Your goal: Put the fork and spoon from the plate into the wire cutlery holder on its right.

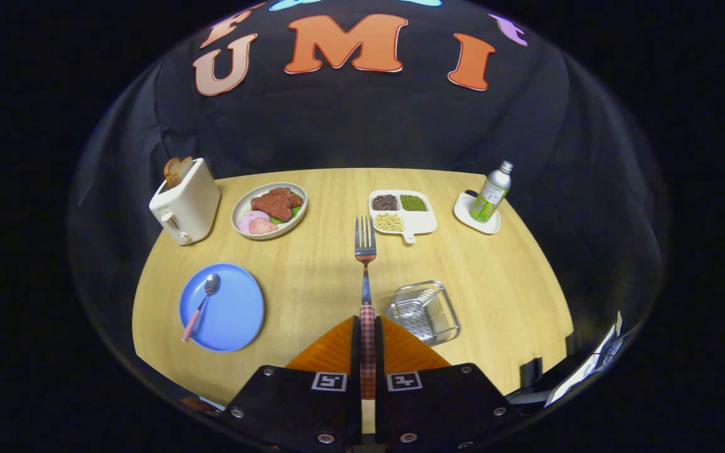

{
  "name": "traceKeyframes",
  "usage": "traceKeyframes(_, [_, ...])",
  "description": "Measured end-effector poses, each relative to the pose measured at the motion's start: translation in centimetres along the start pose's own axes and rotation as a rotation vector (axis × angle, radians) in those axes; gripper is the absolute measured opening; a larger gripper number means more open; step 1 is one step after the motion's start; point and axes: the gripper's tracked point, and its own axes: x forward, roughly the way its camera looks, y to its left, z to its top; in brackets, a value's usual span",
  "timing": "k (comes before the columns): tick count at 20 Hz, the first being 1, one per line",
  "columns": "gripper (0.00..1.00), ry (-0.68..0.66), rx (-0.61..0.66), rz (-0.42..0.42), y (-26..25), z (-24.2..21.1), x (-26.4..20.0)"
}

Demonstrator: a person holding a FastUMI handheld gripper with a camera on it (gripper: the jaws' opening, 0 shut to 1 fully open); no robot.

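The claw [367, 340] is clamping the fork [365, 264] by its red-checked handle, both fingers pressing on it from either side, so that the fork is sticking straight out ahead with its tines pointing away, above the wooden surface [312, 264].

Taking the fork as the marker: just to the right of its handle, the wire cutlery holder [424, 313] is sitting on the surface, with a perforated metal bottom. The fork is hanging beside it, not inside it. Well off to the left of the fork, the blue plate [236, 314] is lying with the spoon [201, 305] on it, its checked handle running toward the plate's near edge and its bowl pointing away.

Just beyond the tines, a white divided tray [422, 221] is holding three kinds of beans in separate compartments. Farther right of that, a green-labelled bottle [491, 192] is standing upright on a small white dish [466, 211]. Beyond the fork and to its left, a white oval plate [243, 211] is carrying pieces of meat and sliced ham on some greens. Farther left, a white toaster [186, 201] is standing with bread [177, 170] poking out of its top.
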Motion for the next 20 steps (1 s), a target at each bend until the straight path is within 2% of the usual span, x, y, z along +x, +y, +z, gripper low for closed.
traceKeyframes(6, [0.09,0.127,-0.163,0.013,-5.0,-1.7,-0.6])
traceKeyframes(10, [0.09,0.236,-0.198,0.089,-5.2,-2.8,-0.7])
traceKeyframes(20, [0.09,0.525,-0.359,0.13,-7.3,-6.1,1.2])
